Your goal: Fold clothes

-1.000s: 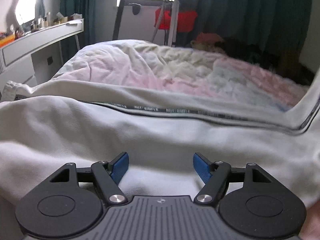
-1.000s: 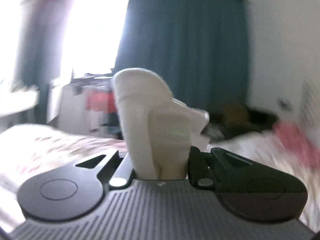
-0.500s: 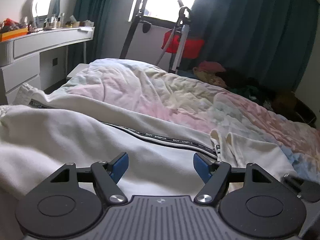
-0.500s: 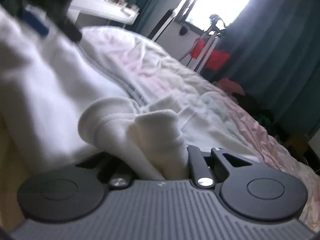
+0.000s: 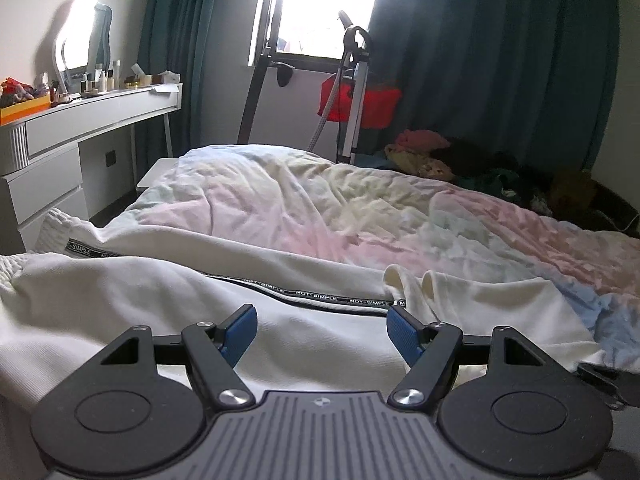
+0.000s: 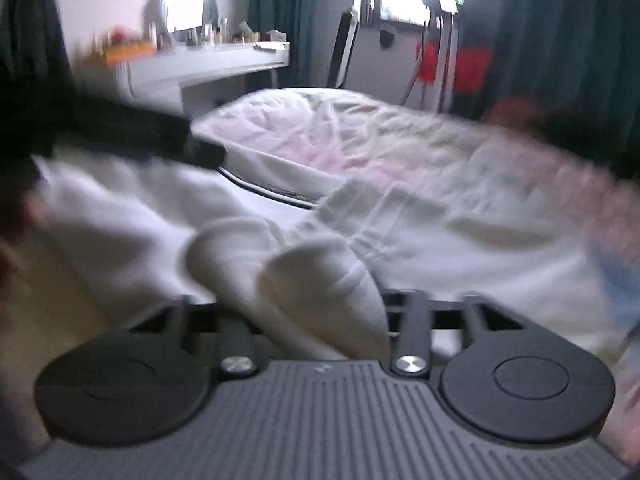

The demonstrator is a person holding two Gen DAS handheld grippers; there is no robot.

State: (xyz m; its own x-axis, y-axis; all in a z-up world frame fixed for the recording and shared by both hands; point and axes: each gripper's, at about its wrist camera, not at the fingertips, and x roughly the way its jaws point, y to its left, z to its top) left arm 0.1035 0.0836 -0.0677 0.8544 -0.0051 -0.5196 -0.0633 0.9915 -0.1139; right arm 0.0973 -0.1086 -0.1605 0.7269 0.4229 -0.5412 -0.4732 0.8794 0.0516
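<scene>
Left wrist view shows my left gripper with its blue pads spread wide, nothing between them, hovering over the white garment spread across the near part of the bed. My right gripper is opening, a bunched fold of that garment between its jaws.

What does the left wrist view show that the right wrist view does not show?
Only the left wrist view: the left gripper open and empty, and readable lettering on the garment's black tape.
Only the right wrist view: the right gripper, its jaws opening, with a cloth fold lying between them; it is blurred.
Both: the white garment on the bed, the desk, the window and the curtains.
</scene>
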